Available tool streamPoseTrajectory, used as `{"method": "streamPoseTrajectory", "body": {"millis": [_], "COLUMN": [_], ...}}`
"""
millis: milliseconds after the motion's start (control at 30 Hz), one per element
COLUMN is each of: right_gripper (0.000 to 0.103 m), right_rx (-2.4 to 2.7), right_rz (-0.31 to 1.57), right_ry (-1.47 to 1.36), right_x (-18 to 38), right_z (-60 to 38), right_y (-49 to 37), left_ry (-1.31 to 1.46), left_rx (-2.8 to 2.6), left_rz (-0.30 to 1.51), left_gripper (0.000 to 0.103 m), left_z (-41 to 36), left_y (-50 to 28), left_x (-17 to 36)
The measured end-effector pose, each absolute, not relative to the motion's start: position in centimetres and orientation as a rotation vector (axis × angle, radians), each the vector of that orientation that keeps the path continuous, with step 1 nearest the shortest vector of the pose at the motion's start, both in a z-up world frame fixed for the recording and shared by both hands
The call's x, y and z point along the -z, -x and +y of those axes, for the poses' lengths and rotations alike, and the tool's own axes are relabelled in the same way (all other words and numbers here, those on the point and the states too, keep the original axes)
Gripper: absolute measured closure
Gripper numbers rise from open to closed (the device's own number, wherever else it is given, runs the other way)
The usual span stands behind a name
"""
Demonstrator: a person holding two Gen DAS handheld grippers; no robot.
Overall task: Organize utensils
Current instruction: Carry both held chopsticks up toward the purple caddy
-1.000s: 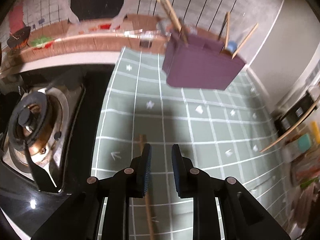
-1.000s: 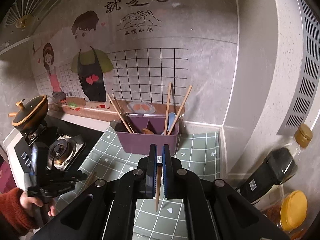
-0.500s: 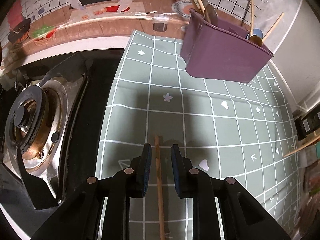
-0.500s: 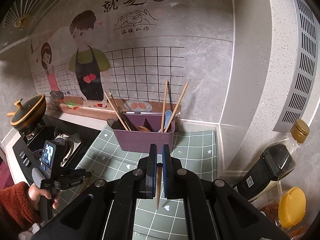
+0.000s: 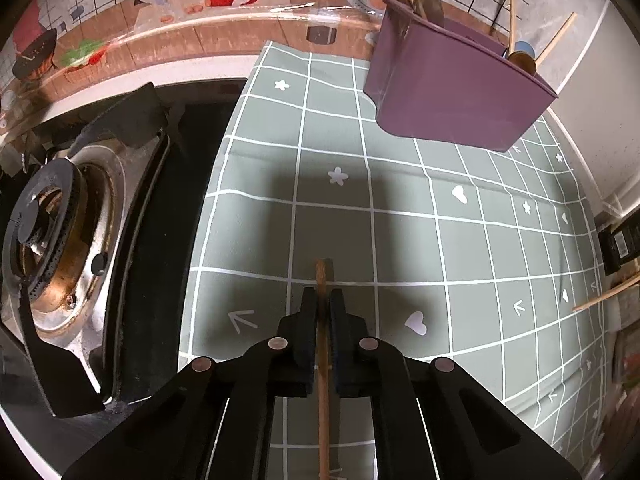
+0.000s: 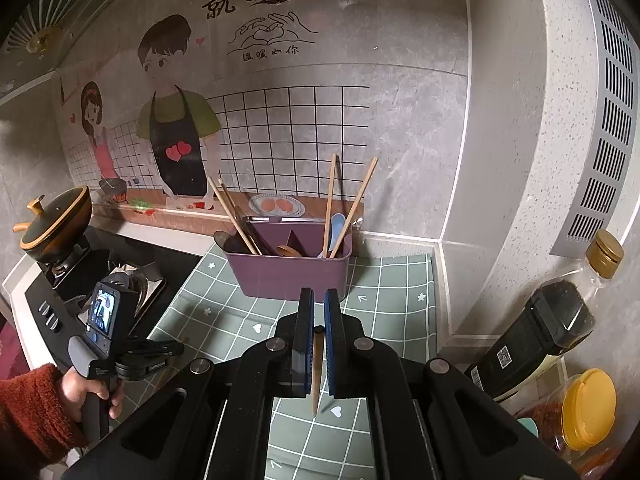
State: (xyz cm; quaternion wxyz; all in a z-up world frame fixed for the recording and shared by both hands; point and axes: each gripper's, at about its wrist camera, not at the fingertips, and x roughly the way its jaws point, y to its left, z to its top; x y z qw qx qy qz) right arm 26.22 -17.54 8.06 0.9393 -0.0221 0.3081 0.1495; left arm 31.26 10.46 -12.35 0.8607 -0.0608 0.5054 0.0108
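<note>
A: Left gripper [image 5: 323,300]: jaws just closed, now pinching a wooden chopstick [image 5: 322,360] lying on the green grid mat [image 5: 340,208] over the worktop. Tip pokes out past the pads.

B: Right gripper [image 6: 316,312]?

A: Jaws narrow, clamped on a second chopstick [image 6: 317,368], point hanging down above the mat.

B: Holder?

A: Purple utensil caddy [image 6: 288,272] at the back by the wall, chopsticks and spoons standing in it. Gas burner [image 5: 44,232] left of the mat.
</note>
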Motion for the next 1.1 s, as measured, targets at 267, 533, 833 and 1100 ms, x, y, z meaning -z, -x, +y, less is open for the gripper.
{"method": "streamPoseTrajectory", "body": {"millis": [267,533,833,1100], "right_gripper": [0.098,0.098,0.098,0.098], "right_rx": [-0.308,-0.305,-0.317,-0.318], "right_rz": [0.631,0.624,0.629,0.593], "right_ry": [0.042,0.043,0.045,0.030], "right_x": [-8.1,-8.5,-8.8,-11.4], "right_z": [-17.4,-17.3,-16.9,-16.5], "right_y": [-26.0,-25.5,-25.5,-26.7], "left_ry": [0.133,0.224,0.226,0.190], "left_rx": [-0.025,0.043,0.103,0.181], "left_rz": [1.054,0.890,0.677,0.476], "left_gripper": [0.098,0.098,0.098,0.099], "left_z": [10.5,10.5,8.9,7.0], "left_y": [-31.2,-28.1,-25.1,-24.4], "left_x": [12.5,8.5,1.4,-7.0]}}
